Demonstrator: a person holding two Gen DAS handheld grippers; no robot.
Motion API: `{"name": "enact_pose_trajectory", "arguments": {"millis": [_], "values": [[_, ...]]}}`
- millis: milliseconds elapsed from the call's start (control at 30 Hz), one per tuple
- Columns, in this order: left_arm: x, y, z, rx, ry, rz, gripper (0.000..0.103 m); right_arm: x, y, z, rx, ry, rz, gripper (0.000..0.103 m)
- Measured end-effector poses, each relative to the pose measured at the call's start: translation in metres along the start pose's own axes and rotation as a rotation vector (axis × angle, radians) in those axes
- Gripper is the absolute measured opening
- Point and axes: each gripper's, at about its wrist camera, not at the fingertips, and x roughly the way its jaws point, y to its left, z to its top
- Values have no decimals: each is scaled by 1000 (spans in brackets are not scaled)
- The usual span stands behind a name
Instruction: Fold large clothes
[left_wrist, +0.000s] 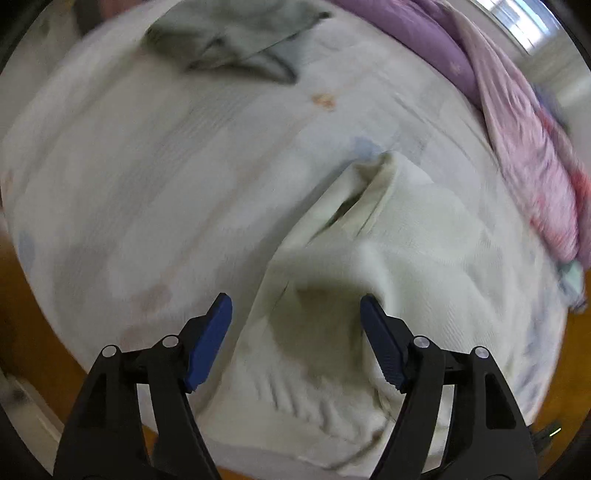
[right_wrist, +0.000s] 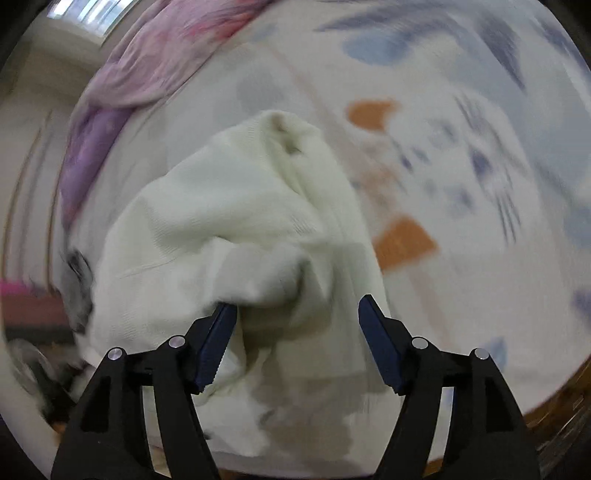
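A cream-white knitted garment (left_wrist: 406, 240) lies crumpled on the pale printed bed sheet (left_wrist: 147, 166), its collar end pointing away from me. My left gripper (left_wrist: 295, 306) hangs above the garment's near part, blue pads wide apart, with nothing pressed between them. In the right wrist view the same garment (right_wrist: 229, 206) is bunched in a heap. My right gripper (right_wrist: 297, 306) stands open over it. A fold of cloth bulges up between the jaws and brushes the left pad, but it is not clamped. Both views are blurred by motion.
A grey-green garment (left_wrist: 229, 33) lies at the far side of the bed. A purple and pink blanket (left_wrist: 517, 147) (right_wrist: 147, 66) is piled along one edge. Brown wooden floor (left_wrist: 33, 332) shows past the bed's near edge. A window (right_wrist: 85, 11) is beyond.
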Motion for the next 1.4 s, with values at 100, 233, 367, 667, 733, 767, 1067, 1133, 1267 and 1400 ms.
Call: {"name": "enact_pose_trajectory", "arguments": {"millis": [100, 233, 367, 667, 733, 767, 1067, 1133, 1267, 1400], "values": [[-5, 18, -10, -115, -2, -88, 74, -4, -22, -11, 179, -21, 157, 66], [3, 6, -4, -110, 3, -194, 75, 3, -20, -9, 289, -69, 270, 67], [4, -10, 7, -129, -22, -346, 76, 12, -7, -7, 365, -115, 398, 69], [41, -31, 27, -116, 23, -277, 76, 37, -1, 10, 382, -96, 302, 59], [55, -27, 27, -133, 73, -268, 37, 38, -1, 11, 351, -94, 304, 25], [59, -26, 26, -131, 87, -298, 5, 34, -1, 12, 341, -101, 330, 10], [-22, -13, 16, 77, -54, -424, 5, -61, -7, -4, 148, -267, 372, 9], [-26, 1, 7, 86, -39, -419, 5, -75, -10, -17, 130, -290, 357, 9], [-15, 38, -19, 76, 51, -360, 4, -66, -31, -44, 155, -251, 292, 9], [15, 50, -41, 89, 127, -289, 4, -28, -68, -60, 194, -178, 133, 9]]}}
